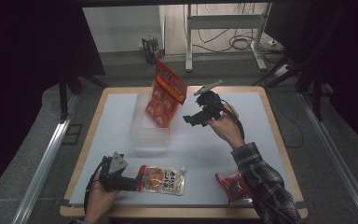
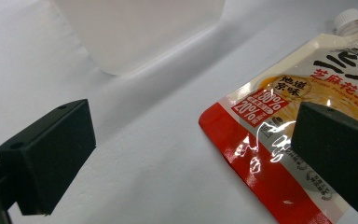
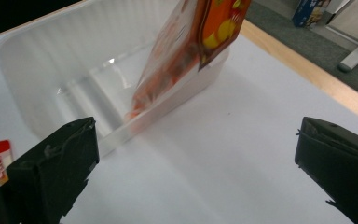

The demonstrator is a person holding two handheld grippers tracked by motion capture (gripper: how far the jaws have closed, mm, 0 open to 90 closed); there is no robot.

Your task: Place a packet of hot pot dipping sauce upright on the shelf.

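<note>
Your right gripper [image 1: 196, 117] hangs just beside the clear plastic bin [image 1: 150, 135] with its jaws spread wide and nothing between them. The orange snack pack [image 1: 167, 95] stands tilted in the bin's far corner, leaning on the wall with its top well above the rim. That lean looks unsteady: if you brush the wall or the pack's top while pulling away, it could tip out onto the table [image 1: 261, 140].

Your left gripper [image 1: 128, 183] is also wide open, at the near edge, with 1 jaw over the corner of the spouted sauce pouch [image 1: 163, 179], which lies flat. The pouch's film is glossy and limp. If you close on that corner alone, I judge it may slide out or droop and snag the rim.

A red packet [image 1: 233, 185] lies by your right sleeve [image 1: 261, 179], and that sleeve may sweep it off the edge.
</note>
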